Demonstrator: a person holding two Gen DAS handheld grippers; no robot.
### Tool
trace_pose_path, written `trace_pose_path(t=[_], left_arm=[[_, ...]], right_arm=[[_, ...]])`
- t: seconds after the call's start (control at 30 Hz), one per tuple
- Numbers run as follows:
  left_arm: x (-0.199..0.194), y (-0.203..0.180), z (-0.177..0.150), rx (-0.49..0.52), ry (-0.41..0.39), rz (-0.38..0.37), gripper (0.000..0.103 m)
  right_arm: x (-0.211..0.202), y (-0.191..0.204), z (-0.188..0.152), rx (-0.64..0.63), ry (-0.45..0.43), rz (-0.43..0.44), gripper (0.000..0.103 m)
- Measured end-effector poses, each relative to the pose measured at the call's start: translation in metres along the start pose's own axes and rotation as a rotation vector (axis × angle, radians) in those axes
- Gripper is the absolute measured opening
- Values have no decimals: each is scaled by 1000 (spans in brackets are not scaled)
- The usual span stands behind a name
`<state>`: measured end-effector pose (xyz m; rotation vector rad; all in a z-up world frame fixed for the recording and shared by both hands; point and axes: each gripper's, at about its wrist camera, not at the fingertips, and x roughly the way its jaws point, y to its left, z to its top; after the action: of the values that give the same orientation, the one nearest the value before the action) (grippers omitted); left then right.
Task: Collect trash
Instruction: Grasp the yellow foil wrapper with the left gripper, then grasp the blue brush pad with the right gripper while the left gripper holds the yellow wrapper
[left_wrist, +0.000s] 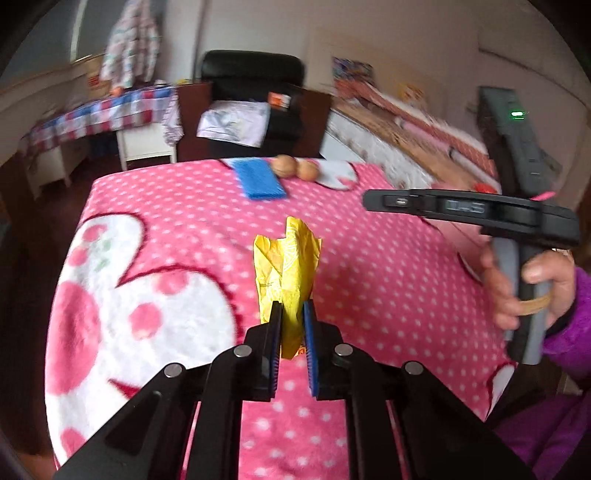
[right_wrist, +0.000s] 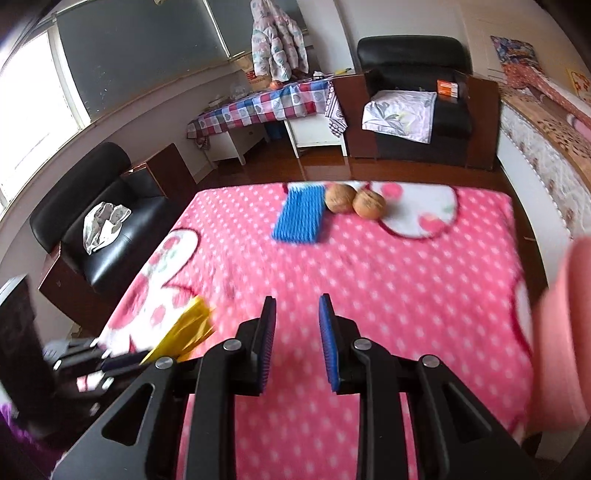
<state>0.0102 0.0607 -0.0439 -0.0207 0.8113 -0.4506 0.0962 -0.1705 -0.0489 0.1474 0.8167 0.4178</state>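
My left gripper (left_wrist: 291, 308) is shut on a crumpled yellow wrapper (left_wrist: 286, 269) and holds it above the pink polka-dot blanket (left_wrist: 369, 280). The wrapper also shows at the lower left of the right wrist view (right_wrist: 186, 334). My right gripper (right_wrist: 297, 306) is open and empty above the blanket's near middle. In the left wrist view the right gripper's body (left_wrist: 480, 214) shows at the right, held by a hand. A blue ridged foam piece (right_wrist: 301, 214) (left_wrist: 258, 182) and two walnuts (right_wrist: 356, 201) (left_wrist: 295, 168) lie at the blanket's far edge.
A black armchair (right_wrist: 413, 99) with a folded cloth stands behind the table. A second black chair (right_wrist: 96, 221) stands at the left. A checked-cloth side table (right_wrist: 266, 105) is at the back. A pink blurred object (right_wrist: 565, 332) fills the right edge of the right wrist view.
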Motion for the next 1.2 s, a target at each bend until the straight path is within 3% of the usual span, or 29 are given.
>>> trace_pose_path(t=[0.17,0.37,0.73,0.87,0.93,1.03,1.2], left_arm=[[-8,15,1,-87,-50,45,11],[-12,33,5,-189,-91,40,11],[1,40,6,-240,-54,51,11],[6,41,7,-254,-50,41,11],[5,40,7,-261,-50,42,11],[3,39,7,-269,-53,46,11],[-4,36,7,-275,-67,56,11]], right_arm=[[49,7,32,-6,23,-13,25],[96,4,56,8,47,-59,26],[138,-8,70,59,84,-37,26],[139,-4,69,37,67,-25,25],[137,-3,67,28,66,-16,9],[130,1,64,15,63,-11,2],[105,4,59,15,24,12,2]])
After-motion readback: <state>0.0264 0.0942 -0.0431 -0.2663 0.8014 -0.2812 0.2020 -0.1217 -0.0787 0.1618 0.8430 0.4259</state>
